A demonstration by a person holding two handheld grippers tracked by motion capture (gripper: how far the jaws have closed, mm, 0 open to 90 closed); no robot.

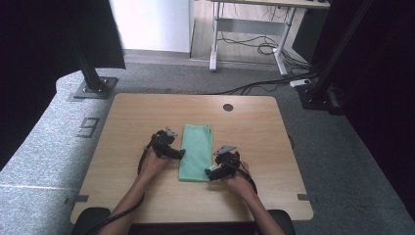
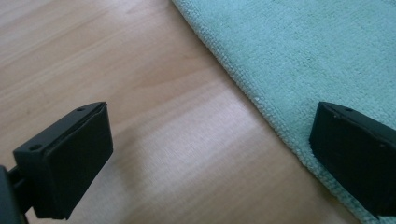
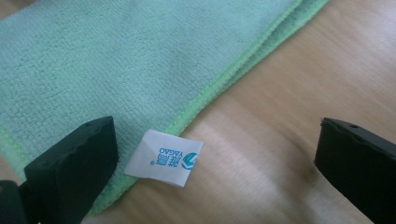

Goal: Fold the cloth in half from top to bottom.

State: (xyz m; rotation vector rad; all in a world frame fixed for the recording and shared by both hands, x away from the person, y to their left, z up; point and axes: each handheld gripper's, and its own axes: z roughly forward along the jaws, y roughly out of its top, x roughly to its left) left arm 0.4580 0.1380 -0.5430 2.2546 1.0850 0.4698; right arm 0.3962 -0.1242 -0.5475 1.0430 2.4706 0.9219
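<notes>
Item: green cloth [image 1: 196,152], folded, flat at the middle of the wooden table [image 1: 127,117], long axis running away from us.

Left gripper [image 1: 179,153]: at the cloth's left long edge, about midway along; jaws wide apart, one over bare wood, one over cloth, holding nothing.

Right gripper [image 1: 210,173]: at the near right corner; jaws wide apart, straddling the stitched edge and a white label [image 3: 163,157]. We judge both equally near, one on each long side.

Surroundings: grey carpet [image 1: 44,147], black frame posts [image 1: 88,66], a desk with loose cables [image 1: 254,46] behind.
</notes>
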